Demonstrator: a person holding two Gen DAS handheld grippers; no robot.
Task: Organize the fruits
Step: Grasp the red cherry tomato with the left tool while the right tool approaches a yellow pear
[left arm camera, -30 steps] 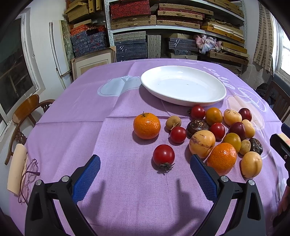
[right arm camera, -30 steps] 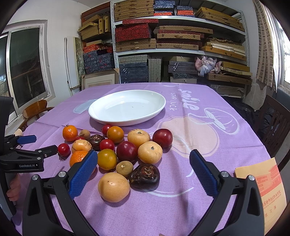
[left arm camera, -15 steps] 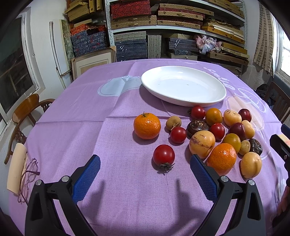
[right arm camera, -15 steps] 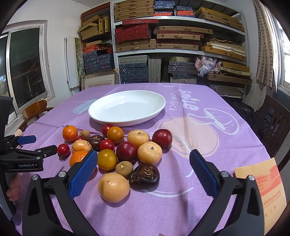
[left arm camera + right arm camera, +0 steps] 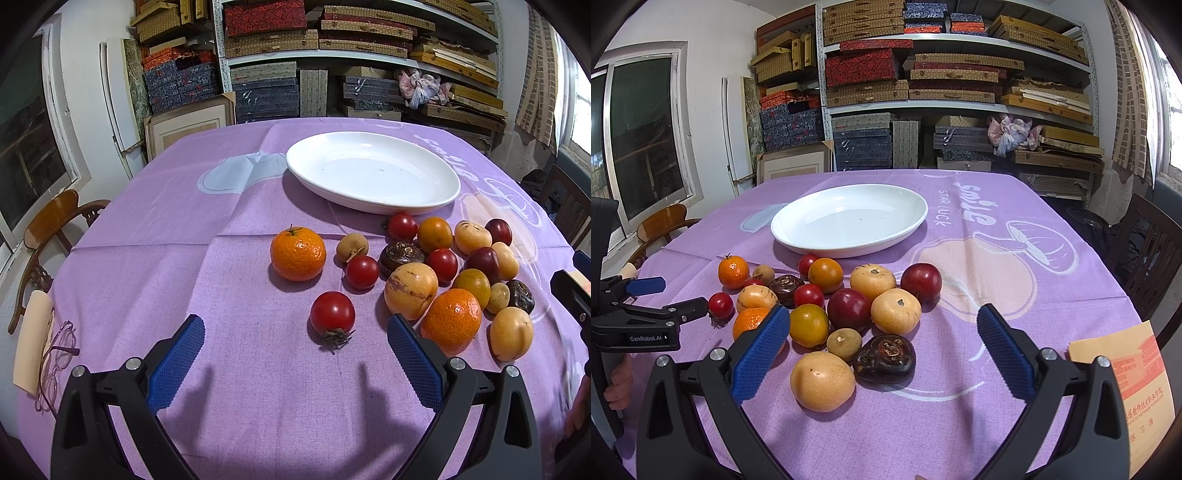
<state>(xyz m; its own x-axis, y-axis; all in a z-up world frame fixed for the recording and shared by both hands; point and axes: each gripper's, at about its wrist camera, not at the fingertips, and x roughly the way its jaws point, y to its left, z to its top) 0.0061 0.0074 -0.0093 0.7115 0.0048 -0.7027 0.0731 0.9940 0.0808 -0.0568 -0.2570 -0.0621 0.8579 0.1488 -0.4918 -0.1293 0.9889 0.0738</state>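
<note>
Both grippers, left (image 5: 295, 341) and right (image 5: 879, 332), have jaws wide apart and hold nothing. Loose round fruits incl. a small red stemmed tomato (image 5: 332, 314) lie just in front of the empty white oval plate (image 5: 373, 171). Risk, imo: a nudge rolls neighbours off-pile. Only the right view shows the orange printed envelope (image 5: 1123, 384) right of the plate; only the left view shows pink-framed glasses (image 5: 55, 369).

Plate (image 5: 849, 221) at table (image 5: 979, 424) centre; fruits (image 5: 846, 310) clustered before it, toward near edge; booklet (image 5: 1134, 387) near right edge; glasses (image 5: 55, 362) at left edge.
</note>
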